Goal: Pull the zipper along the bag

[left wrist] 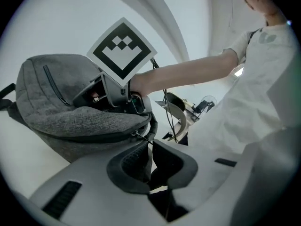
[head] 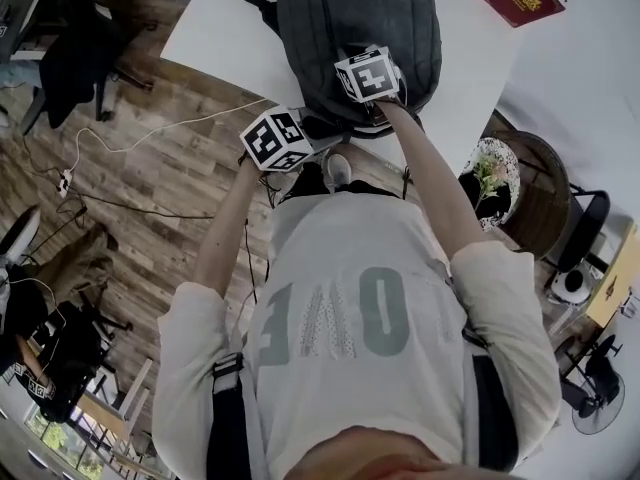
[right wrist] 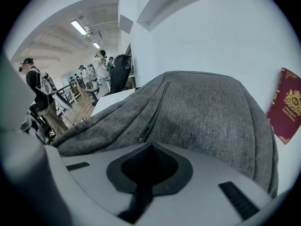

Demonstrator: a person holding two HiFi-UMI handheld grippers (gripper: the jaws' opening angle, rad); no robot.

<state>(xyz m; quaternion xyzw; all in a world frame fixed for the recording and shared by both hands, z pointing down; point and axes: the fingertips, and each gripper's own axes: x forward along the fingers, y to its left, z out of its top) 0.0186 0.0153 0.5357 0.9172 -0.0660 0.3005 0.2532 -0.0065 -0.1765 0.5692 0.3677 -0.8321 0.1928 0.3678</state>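
- Head view: the bag [head: 350, 28] is laid on the table [head: 220, 18]; the left gripper [head: 318, 133] and the right gripper [head: 375, 116] are set at its near edge.
- Left gripper view: the jaws are closed on the zipper pull [left wrist: 139, 136]; the zip is seen running leftward.
- Right gripper view: the jaws are pressed together against grey fabric.

The bag [head: 360, 28] is matt, rough-grained grey woven cloth, its zipper pull [left wrist: 140, 136] thin dull metal, the surface [head: 230, 28] smooth white, the floor [head: 130, 198] grained wood plank, and the left hand-held gripper [left wrist: 151, 147] smooth pale plastic with dark, ribbed, matt pads [left wrist: 135, 162].
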